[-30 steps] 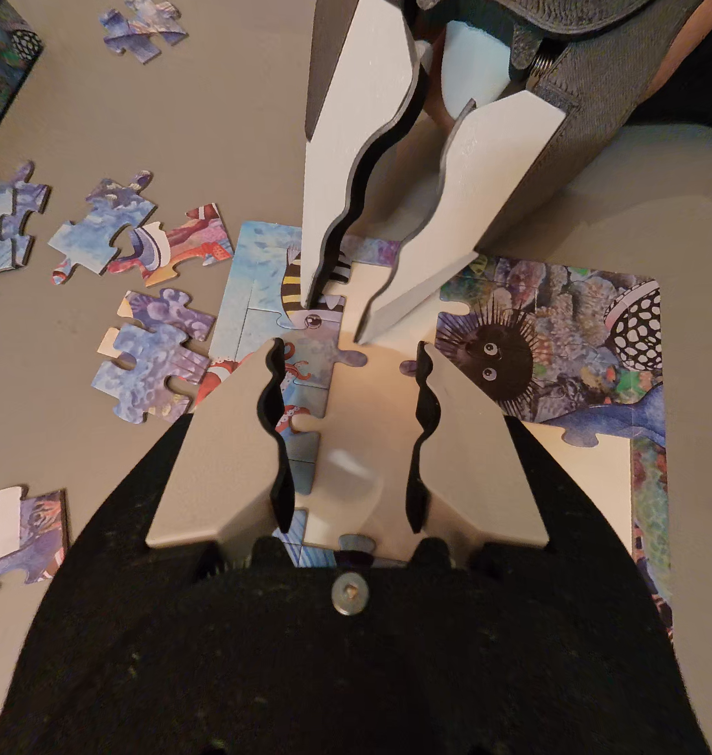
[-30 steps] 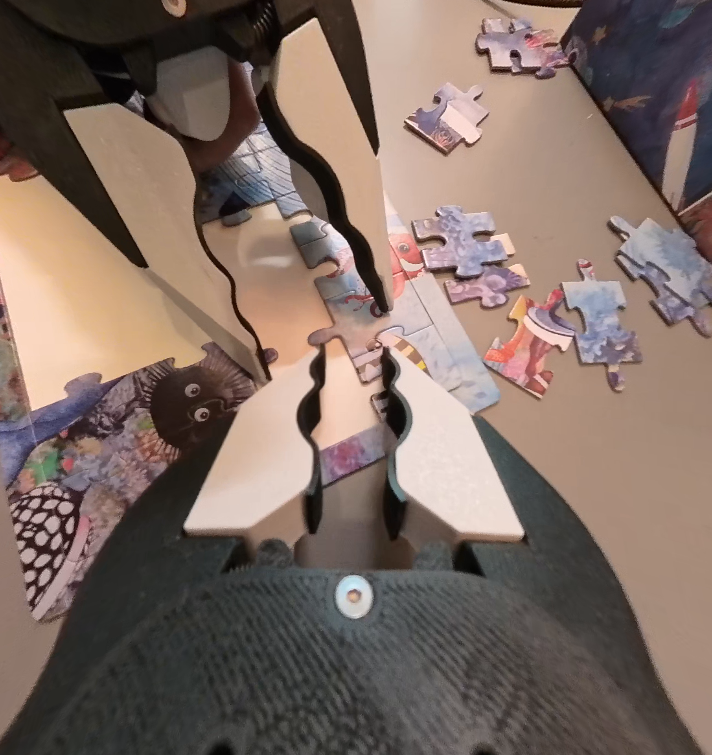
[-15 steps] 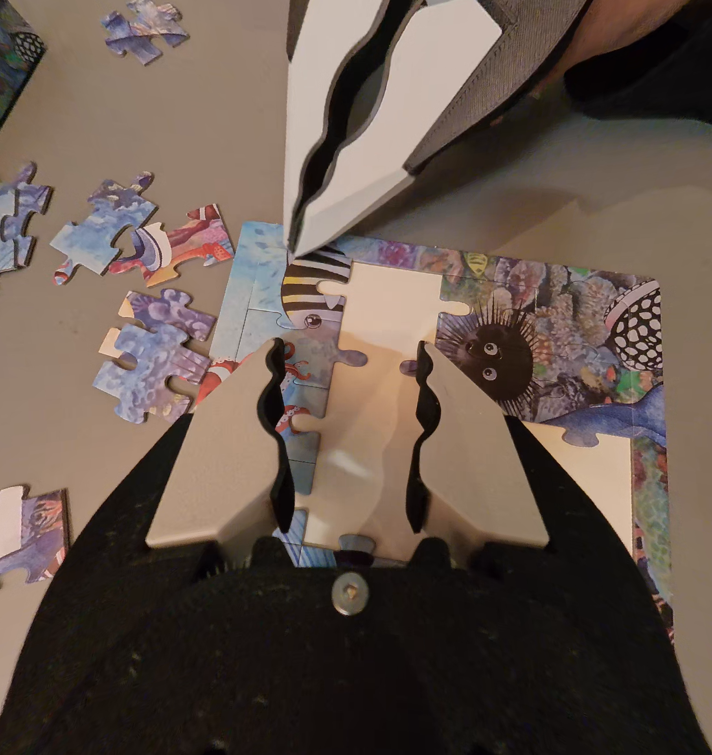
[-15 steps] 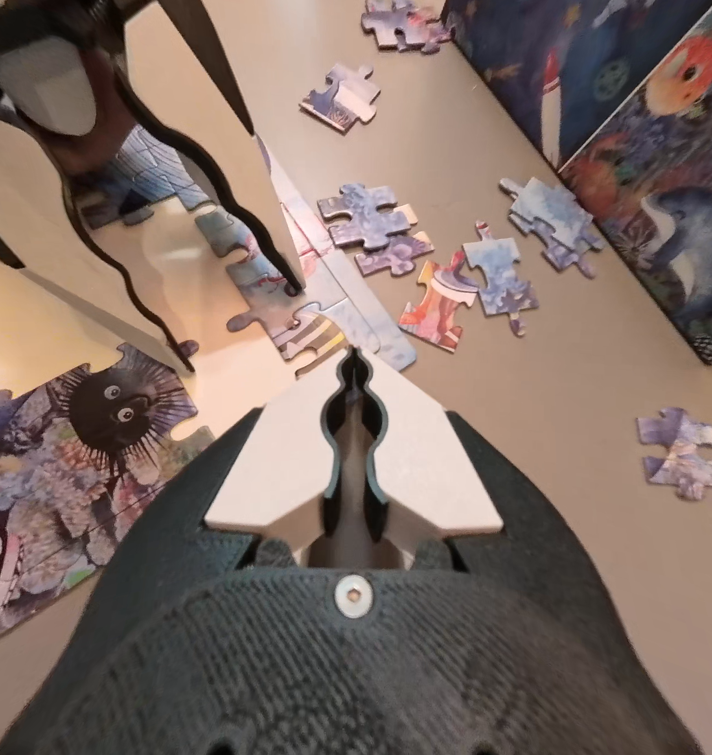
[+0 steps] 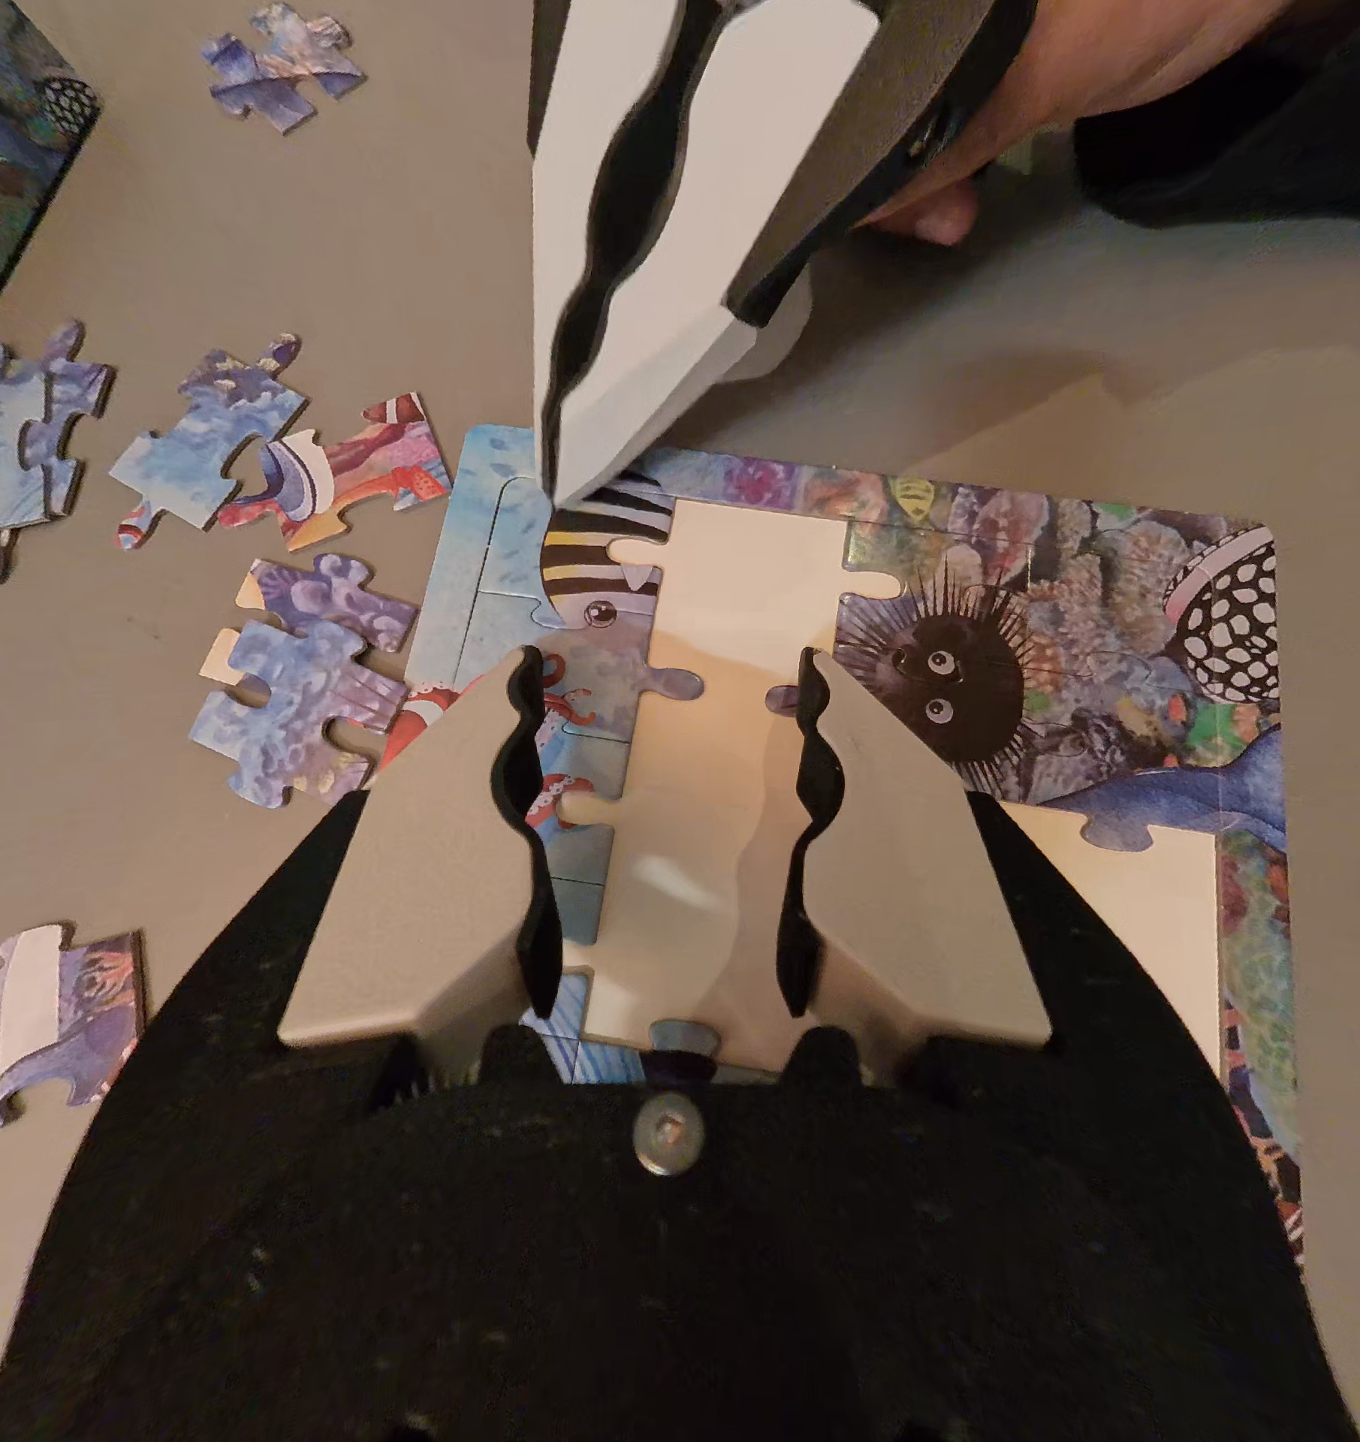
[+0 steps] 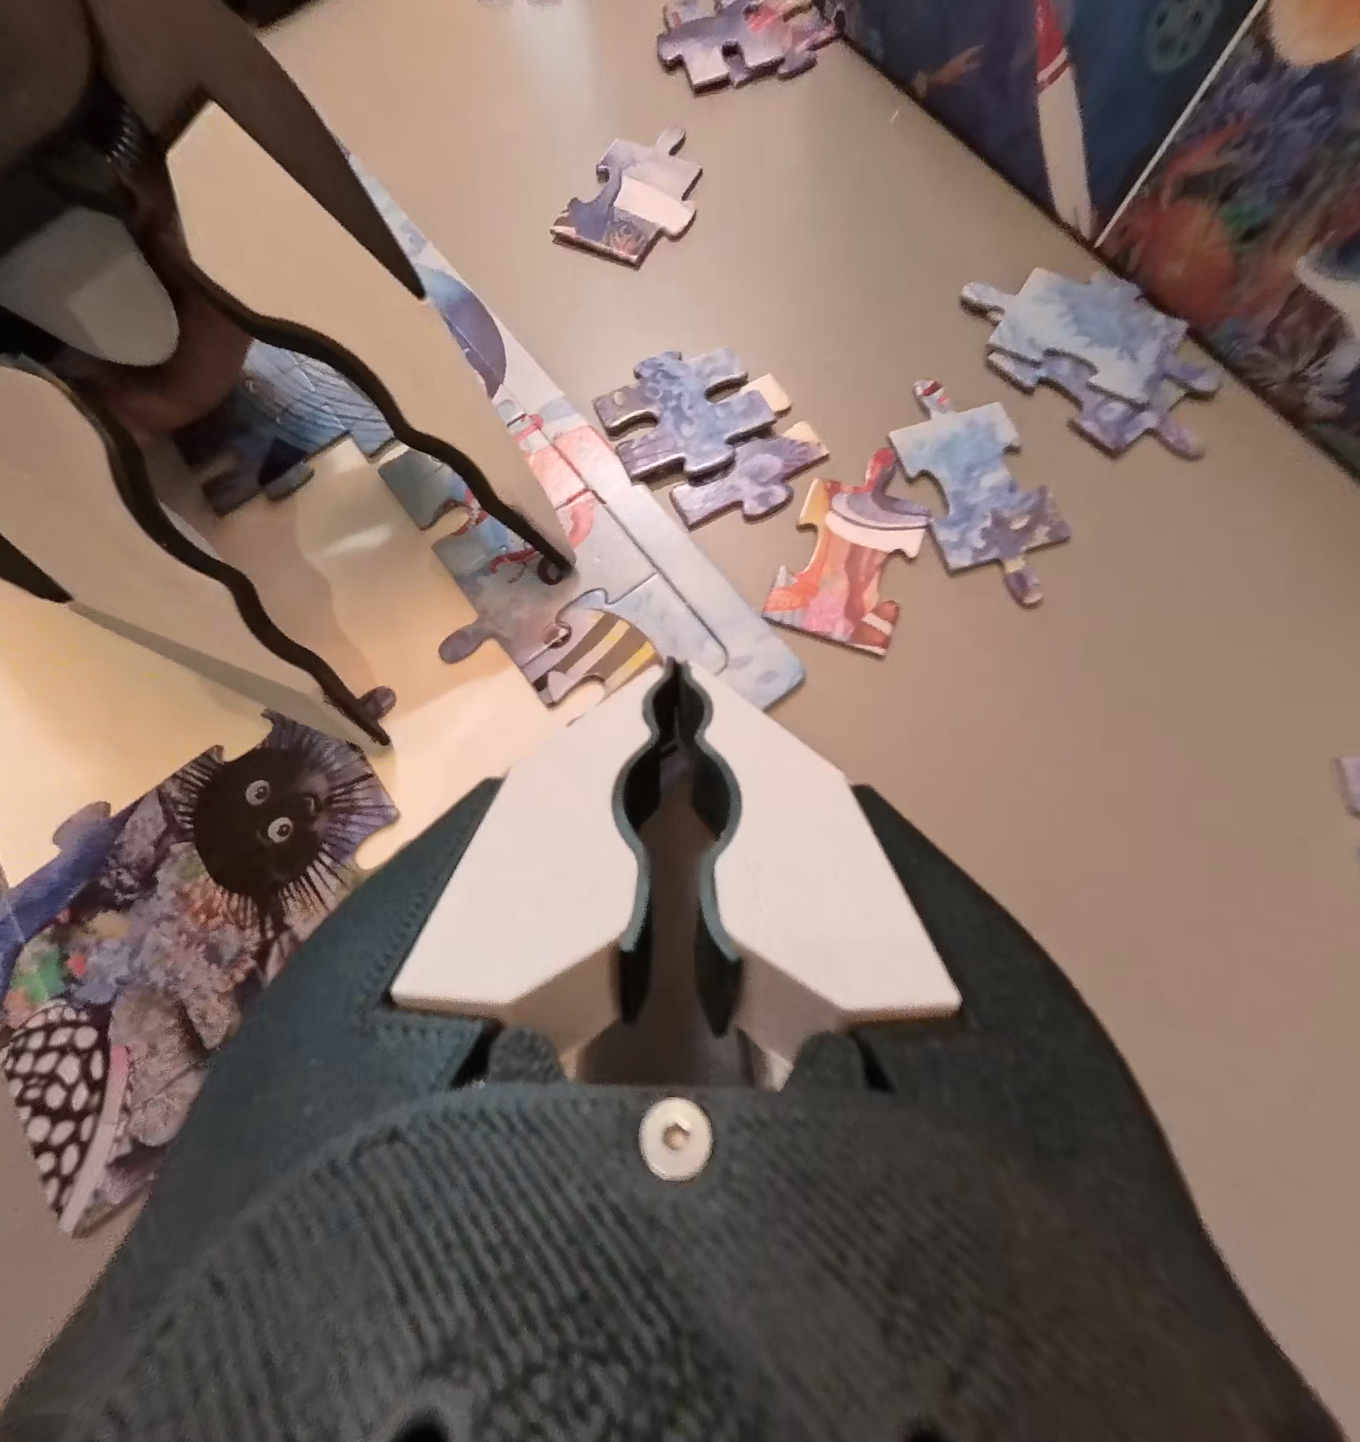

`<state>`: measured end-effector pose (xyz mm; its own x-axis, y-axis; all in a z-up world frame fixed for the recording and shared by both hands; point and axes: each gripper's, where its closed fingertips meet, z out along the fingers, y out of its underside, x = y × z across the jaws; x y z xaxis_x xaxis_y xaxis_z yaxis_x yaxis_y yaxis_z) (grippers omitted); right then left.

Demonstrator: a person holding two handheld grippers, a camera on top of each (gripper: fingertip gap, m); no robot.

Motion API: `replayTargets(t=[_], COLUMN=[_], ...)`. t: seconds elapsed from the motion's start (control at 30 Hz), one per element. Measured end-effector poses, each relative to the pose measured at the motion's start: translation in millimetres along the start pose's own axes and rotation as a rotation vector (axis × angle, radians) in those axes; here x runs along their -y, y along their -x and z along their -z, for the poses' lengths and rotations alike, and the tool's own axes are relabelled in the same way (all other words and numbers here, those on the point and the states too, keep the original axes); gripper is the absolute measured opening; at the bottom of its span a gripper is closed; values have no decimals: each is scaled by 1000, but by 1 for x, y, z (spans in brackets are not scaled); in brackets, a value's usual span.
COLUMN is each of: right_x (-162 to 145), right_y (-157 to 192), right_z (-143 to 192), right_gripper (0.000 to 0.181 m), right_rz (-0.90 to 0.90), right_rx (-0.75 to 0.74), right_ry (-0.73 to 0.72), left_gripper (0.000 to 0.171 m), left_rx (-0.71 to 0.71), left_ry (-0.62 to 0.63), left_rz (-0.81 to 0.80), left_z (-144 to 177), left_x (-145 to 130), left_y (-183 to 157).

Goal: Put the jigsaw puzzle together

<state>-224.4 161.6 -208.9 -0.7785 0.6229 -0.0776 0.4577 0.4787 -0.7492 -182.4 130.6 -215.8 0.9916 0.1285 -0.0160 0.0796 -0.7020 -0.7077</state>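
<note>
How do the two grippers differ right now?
The left gripper is open, fingers wide apart; the right gripper is shut, tips together. The left hovers over the bare gap in the puzzle tray; the right's tip sits at the striped fish piece. Neither holds a piece.

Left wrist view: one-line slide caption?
Open left tongs over half-built sea-creature jigsaw puzzle; shut right tongs touch its striped-fish piece.
</note>
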Motion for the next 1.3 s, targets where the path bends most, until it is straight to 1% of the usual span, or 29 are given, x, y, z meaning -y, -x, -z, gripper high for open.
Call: replayTargets(t=[0.07,0.17,0.23,0.3,0.43,0.53,0.63,0.77,0.83,0.87,0.93,1.0,1.07,1.1,1.13,1.2,1.23,1.3], right_x=[9,14,8,-1,2,0,0,1,3,5,13,21,25,24,22,17,18,19], right_y=[-2,6,13,14,17,17,17,16,16,17,24,33,39,39,37,35,36,38], right_z=[9,12,6,-3,-3,-5,-5,-4,-4,-4,-3,-6,-12,-15,-19,-27,-29,-31], right_gripper=[0,0,0,0,0,0,0,0,0,0,0,0,0,0,0,0,0,0], right_rz=[0,-7,28,72,104,93,78,106,134,146,151,125,94,88,89,106,104,88], right_rx=[-1,51,64,40,31,40,57,39,19,16,26,61,73,64,40,-5,-6,-1], right_ry=[-49,-86,-49,6,-5,2,-5,-13,-25,-38,-75,-90,-74,-53,-24,20,17,22], left_gripper=[64,64,63,62,61,57,49,38,28,20,8,7,3,4,5,8,6,6], left_rx=[-1,-2,-2,-1,12,25,59,128,184,203,190,102,0,-29,-25,44,58,98], left_ry=[-1,-2,-6,-9,-5,-12,-29,-40,-41,-43,-49,-43,-49,-29,15,108,95,137], left_rz=[1,3,-7,-19,-23,-9,13,34,37,39,52,92,128,137,135,89,73,71], left_z=[0,0,1,1,4,7,16,34,48,55,65,63,50,42,33,23,23,28], left_x=[0,0,1,1,0,0,1,2,2,1,1,-2,-2,-6,-12,-26,-23,-27], left_y=[0,0,0,-1,3,9,21,41,55,60,62,53,38,32,30,33,33,39])
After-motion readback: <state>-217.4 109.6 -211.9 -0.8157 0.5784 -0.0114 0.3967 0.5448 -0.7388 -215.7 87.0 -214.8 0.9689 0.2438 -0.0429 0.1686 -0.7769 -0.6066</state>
